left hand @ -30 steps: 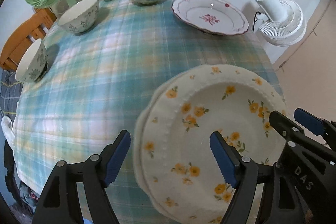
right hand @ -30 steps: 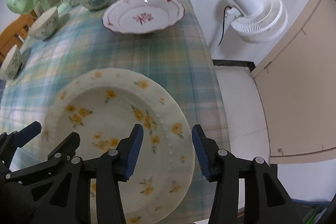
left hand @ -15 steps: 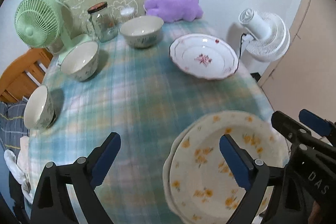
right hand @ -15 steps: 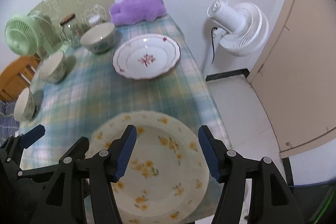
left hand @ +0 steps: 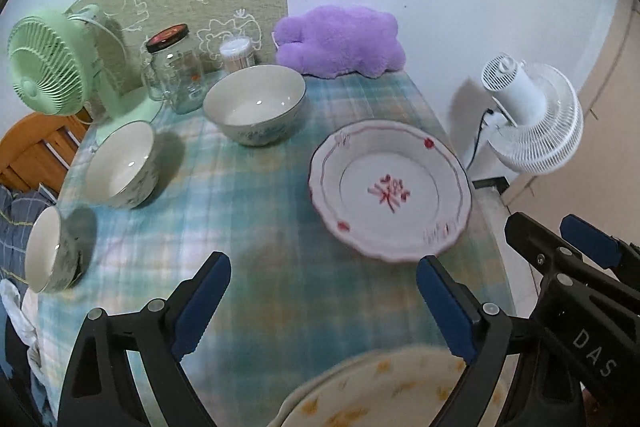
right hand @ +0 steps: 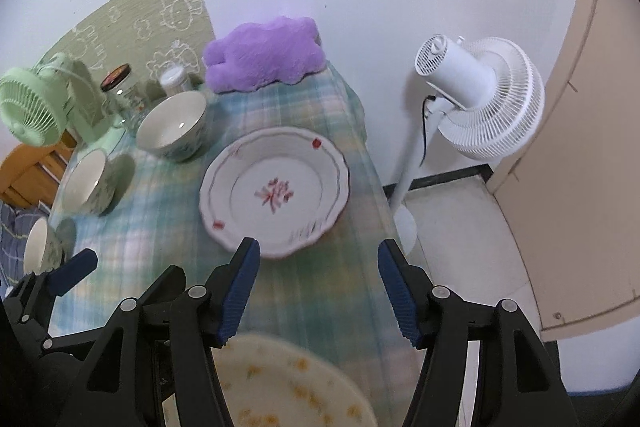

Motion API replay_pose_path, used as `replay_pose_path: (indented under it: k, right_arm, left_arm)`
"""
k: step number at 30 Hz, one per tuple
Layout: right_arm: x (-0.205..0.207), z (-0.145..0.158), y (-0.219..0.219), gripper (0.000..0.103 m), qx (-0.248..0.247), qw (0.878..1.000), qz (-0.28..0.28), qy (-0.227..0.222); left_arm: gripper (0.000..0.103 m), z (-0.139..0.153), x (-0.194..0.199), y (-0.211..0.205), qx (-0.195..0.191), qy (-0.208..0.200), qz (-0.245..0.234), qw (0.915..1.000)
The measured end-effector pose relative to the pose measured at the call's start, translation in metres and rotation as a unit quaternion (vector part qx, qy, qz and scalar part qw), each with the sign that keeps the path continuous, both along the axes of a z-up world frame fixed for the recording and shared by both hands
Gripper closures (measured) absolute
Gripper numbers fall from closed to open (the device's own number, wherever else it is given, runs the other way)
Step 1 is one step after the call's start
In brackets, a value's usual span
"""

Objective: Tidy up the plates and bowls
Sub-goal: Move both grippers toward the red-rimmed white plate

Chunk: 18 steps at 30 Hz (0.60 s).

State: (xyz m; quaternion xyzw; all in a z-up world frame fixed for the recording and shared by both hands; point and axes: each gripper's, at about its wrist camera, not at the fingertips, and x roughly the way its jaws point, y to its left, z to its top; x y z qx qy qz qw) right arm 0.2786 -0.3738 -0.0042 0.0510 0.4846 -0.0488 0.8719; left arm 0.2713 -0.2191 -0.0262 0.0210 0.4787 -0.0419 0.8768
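A stack of yellow-flowered plates [left hand: 384, 387] [right hand: 288, 383] lies at the table's near edge, below both grippers. Farther back on the right sits a white plate with red flowers [left hand: 390, 191] [right hand: 274, 193]. To the left stand three bowls: a large one [left hand: 254, 105] [right hand: 174, 125], a middle one [left hand: 118, 165] [right hand: 88, 183] and a small one [left hand: 48, 255] [right hand: 38, 247]. My left gripper [left hand: 324, 263] hangs open over the checked cloth with nothing between its fingers. My right gripper [right hand: 319, 247] is open too, just short of the red-flowered plate and apart from it.
Along the back wall are a green desk fan [left hand: 44, 63], a glass jar [left hand: 172, 67], a small tub [left hand: 236, 53] and a purple plush [left hand: 340, 43]. A white standing fan [right hand: 480, 99] stands off the table's right edge. A wooden chair [left hand: 36, 147] is at the left.
Both grippers have risen and drawn back from the yellow-flowered plates, which have slid to the bottom of each view. Both pairs of jaws stand wider apart than a second ago.
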Motion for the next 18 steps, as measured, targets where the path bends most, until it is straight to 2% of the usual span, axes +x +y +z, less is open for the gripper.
replay_pose_path:
  k: [10, 18]
  right_arm:
    - [0.072, -0.034, -0.015, 0.037, -0.005, 1.0, 0.016, 0.008]
    - [0.111, -0.069, -0.021, 0.037, -0.003, 1.0, 0.014, 0.023]
  left_arm:
    - [0.013, -0.029, 0.059, -0.016, 0.015, 0.005, 0.03, 0.9994]
    - [0.018, -0.057, 0.093, -0.023, 0.031, 0.011, 0.037, 0.9988]
